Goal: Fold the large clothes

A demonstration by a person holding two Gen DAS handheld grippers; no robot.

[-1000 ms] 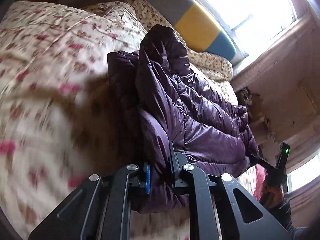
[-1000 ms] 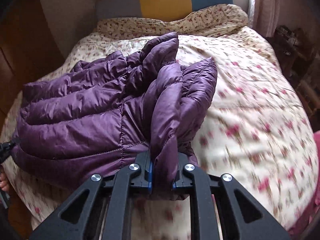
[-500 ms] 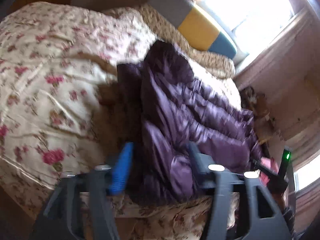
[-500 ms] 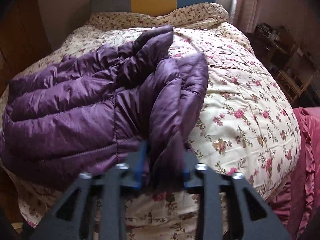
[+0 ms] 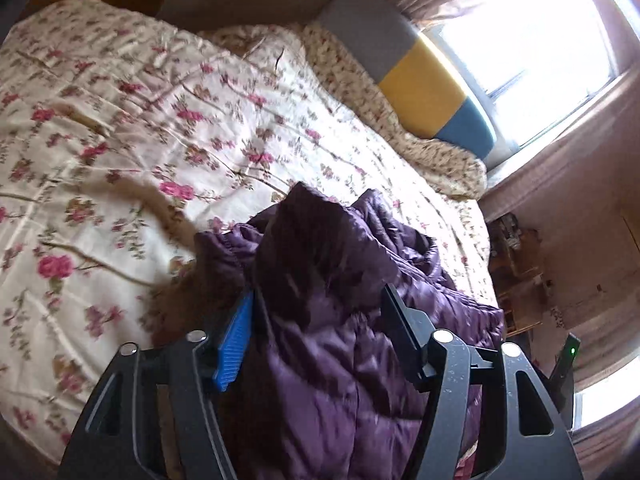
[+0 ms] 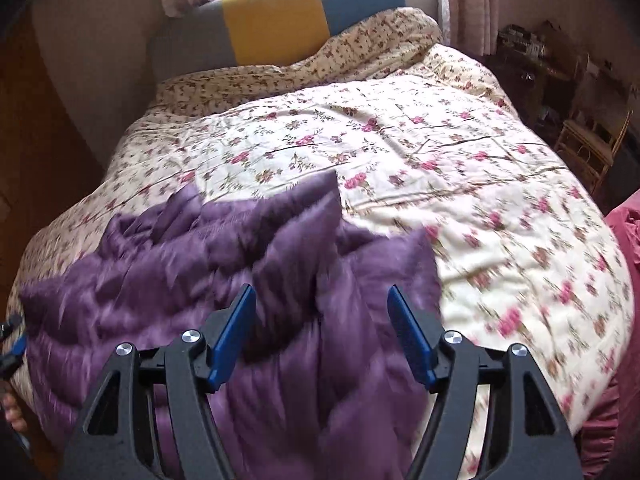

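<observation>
A purple quilted puffer jacket (image 5: 344,304) lies bunched at the near edge of the floral bedspread (image 5: 120,152). My left gripper (image 5: 316,312) is open, its jaws wide on either side of the jacket's end without pinching it. In the right wrist view the jacket (image 6: 200,264) is blurred by motion and spreads to the left. My right gripper (image 6: 322,312) is open above the jacket's right end, holding nothing. The other gripper shows at the far left edge (image 6: 10,344).
The floral bedspread (image 6: 440,152) covers the bed. A grey, yellow and blue headboard (image 6: 280,20) and a bright window (image 5: 540,40) stand at the far end. A wicker shelf (image 6: 588,140) is to the right, and a pink bed skirt (image 6: 624,240) hangs at the right edge.
Both grippers were shut on folds of the jacket a second ago. Both have opened and let go, and both have pulled back and up. The jacket has dropped onto the bed.
</observation>
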